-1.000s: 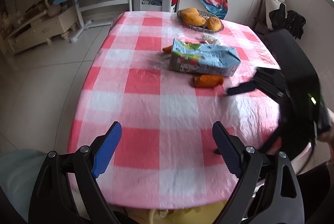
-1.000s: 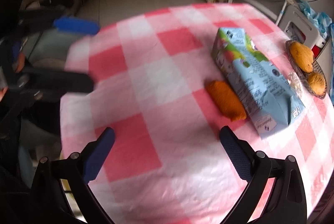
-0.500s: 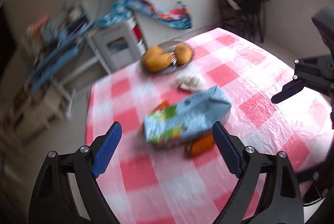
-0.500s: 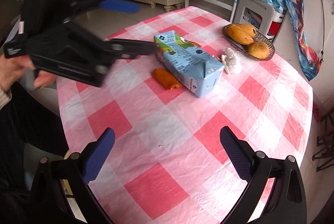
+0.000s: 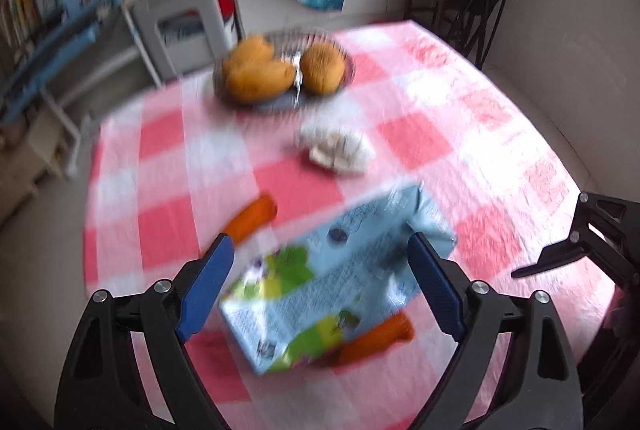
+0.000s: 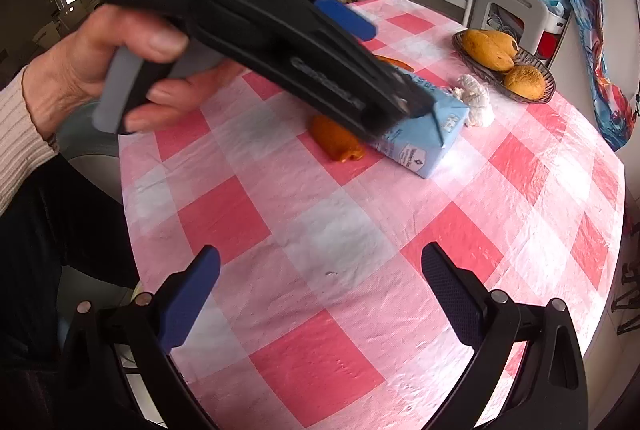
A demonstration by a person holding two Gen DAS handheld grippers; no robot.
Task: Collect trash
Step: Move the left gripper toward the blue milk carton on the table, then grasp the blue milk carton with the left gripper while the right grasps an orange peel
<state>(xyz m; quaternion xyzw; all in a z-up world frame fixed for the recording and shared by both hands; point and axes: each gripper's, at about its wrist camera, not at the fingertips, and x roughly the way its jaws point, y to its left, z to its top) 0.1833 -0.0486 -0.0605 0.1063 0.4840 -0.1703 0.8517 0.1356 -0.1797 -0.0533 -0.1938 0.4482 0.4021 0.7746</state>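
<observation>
Judging by how things lie, the collecting has barely begun: every piece of trash sits on the counter (image 6: 360, 238) under its pink-checked cloth. The left hand-held gripper (image 5: 320, 290) hovers over the blue drink carton (image 5: 340, 278) with its jaws spread wide to either side of it, the pads not pressing on it as far as the blurred left wrist view shows, so nothing is gripped yet. The carton lies on its side near the middle of the counter, with one orange peel (image 5: 376, 338) touching its near edge, another orange peel (image 5: 252, 218) just beyond it, and a crumpled white tissue (image 5: 336, 149) between the carton and the fruit bowl (image 5: 240, 97). The right hand-held gripper (image 6: 320, 294) hangs open and empty above bare cloth, well apart from the trash. All the pieces remain to be lifted, probably the carton first; no bin is visible.
</observation>
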